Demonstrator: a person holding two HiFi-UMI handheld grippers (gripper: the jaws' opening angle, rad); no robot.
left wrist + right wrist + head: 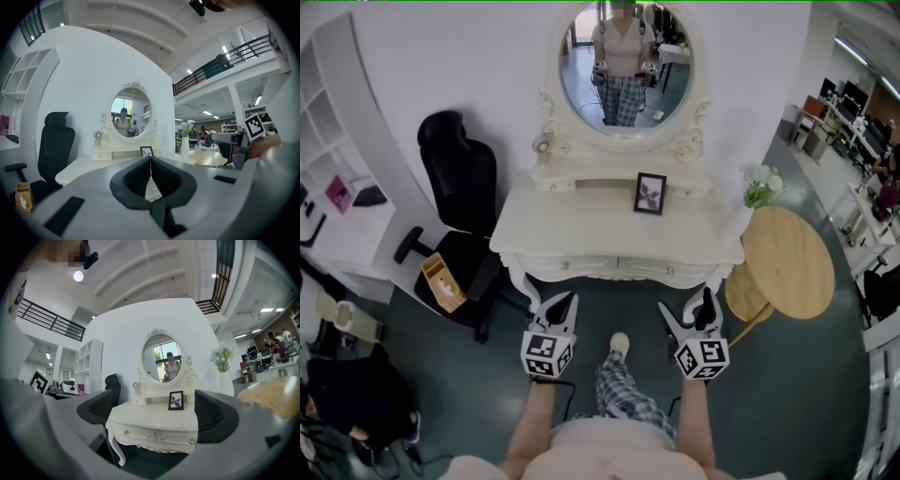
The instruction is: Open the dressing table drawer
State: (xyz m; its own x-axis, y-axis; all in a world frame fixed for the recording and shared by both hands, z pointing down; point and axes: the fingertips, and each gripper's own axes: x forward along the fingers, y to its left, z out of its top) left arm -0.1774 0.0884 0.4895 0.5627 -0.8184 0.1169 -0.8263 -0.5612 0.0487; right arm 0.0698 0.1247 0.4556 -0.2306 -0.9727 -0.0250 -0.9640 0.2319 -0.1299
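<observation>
The white dressing table (581,225) stands ahead of me, with an oval mirror (625,64) on top. Its two drawers (619,267) run along the front edge and both sit flush, with small knobs. In the right gripper view the drawers (157,435) show between the jaws, some way off. My left gripper (560,305) hovers in front of the table's left leg, its jaws shut with nothing between them; in its own view the left gripper (150,161) covers the drawer front. My right gripper (692,309) is level with it on the right, and in its own view the right gripper (154,412) stands wide open and empty.
A black office chair (459,187) with a small wooden box (442,281) on its seat stands left of the table. A round wooden table (787,262) and a vase of flowers (759,186) stand at the right. A picture frame (650,193) stands on the tabletop. My foot (620,344) is between the grippers.
</observation>
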